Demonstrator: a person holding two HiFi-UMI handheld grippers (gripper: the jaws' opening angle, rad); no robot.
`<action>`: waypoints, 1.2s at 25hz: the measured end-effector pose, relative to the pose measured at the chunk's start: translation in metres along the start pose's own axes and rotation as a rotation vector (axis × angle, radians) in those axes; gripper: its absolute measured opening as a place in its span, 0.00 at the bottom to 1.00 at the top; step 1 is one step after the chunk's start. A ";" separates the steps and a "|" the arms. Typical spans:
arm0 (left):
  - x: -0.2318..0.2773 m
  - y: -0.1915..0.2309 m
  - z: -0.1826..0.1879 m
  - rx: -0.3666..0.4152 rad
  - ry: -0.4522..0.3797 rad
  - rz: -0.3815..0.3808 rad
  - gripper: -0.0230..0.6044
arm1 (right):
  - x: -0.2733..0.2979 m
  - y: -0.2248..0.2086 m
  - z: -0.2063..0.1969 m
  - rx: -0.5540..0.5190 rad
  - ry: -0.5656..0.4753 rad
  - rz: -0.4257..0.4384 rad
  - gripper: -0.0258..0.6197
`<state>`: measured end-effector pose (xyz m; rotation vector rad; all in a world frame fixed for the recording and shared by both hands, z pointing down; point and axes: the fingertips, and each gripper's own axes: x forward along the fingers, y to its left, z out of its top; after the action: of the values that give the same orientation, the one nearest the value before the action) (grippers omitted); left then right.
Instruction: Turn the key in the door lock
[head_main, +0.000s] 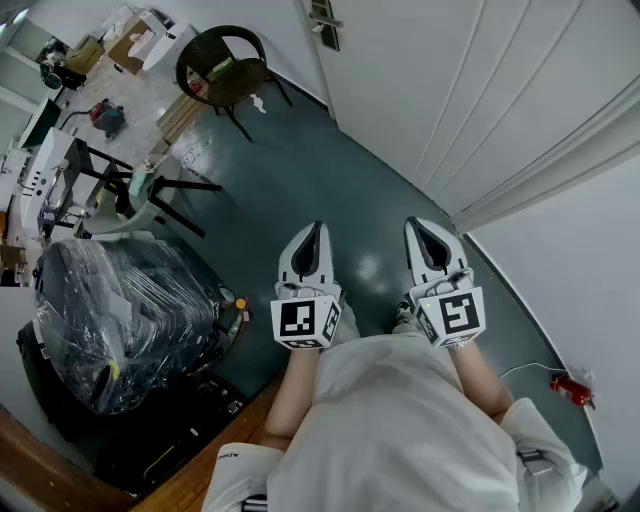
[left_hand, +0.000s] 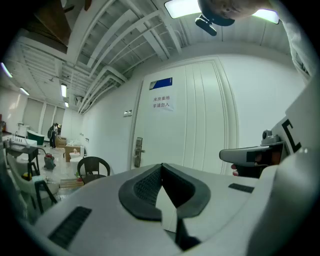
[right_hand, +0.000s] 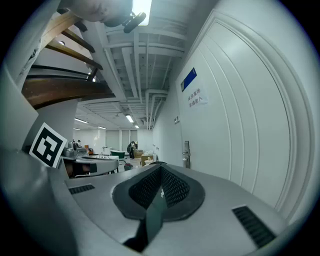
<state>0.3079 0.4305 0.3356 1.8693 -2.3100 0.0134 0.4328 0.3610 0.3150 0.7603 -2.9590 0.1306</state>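
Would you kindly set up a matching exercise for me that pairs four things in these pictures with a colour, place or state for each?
Things:
1. door
2. chair
3. big bundle
4. left gripper

Descriptions:
A. wrapped in clear plastic
B. jaws together, nothing between them
C. white, with grooved panels
D. dark, standing on the floor left of the door handle in the head view

Pairs: 1-C, 2-D, 3-A, 4-B
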 end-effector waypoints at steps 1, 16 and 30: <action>-0.005 -0.018 -0.004 -0.014 0.000 0.001 0.04 | -0.012 -0.005 -0.004 -0.008 0.007 0.017 0.03; -0.114 -0.089 -0.053 -0.027 0.048 0.169 0.04 | -0.090 0.036 -0.041 -0.029 0.111 0.252 0.03; -0.191 -0.042 -0.052 -0.047 0.005 0.246 0.04 | -0.106 0.110 -0.028 -0.007 0.079 0.276 0.03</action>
<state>0.3937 0.6124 0.3569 1.5512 -2.4981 -0.0055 0.4737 0.5101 0.3249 0.3328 -2.9699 0.1632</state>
